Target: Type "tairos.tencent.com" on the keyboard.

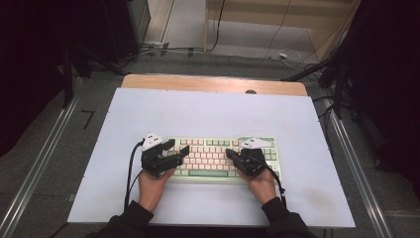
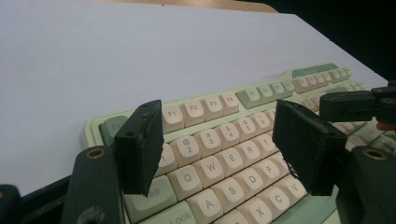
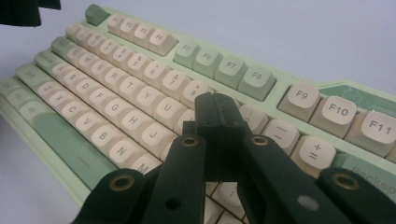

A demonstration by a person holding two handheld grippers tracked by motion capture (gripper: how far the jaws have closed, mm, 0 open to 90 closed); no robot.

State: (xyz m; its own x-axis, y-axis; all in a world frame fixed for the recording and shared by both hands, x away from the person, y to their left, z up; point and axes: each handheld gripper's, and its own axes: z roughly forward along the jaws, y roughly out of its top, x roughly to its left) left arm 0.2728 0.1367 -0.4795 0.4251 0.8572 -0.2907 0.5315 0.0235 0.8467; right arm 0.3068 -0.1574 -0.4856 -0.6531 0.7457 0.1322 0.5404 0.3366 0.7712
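The keyboard point(image 1: 224, 157) lies with its long axis running 9 to 3 o'clock across the near middle of the white mat point(image 1: 208, 114), key rows facing the person. The left gripper point(image 1: 177, 148) hovers over its 9 o'clock end, jaws spread wide. The right gripper point(image 1: 231, 154), jaws pressed together, hangs over the right-hand keys. Bare mat lies open toward 12 o'clock and both sides.
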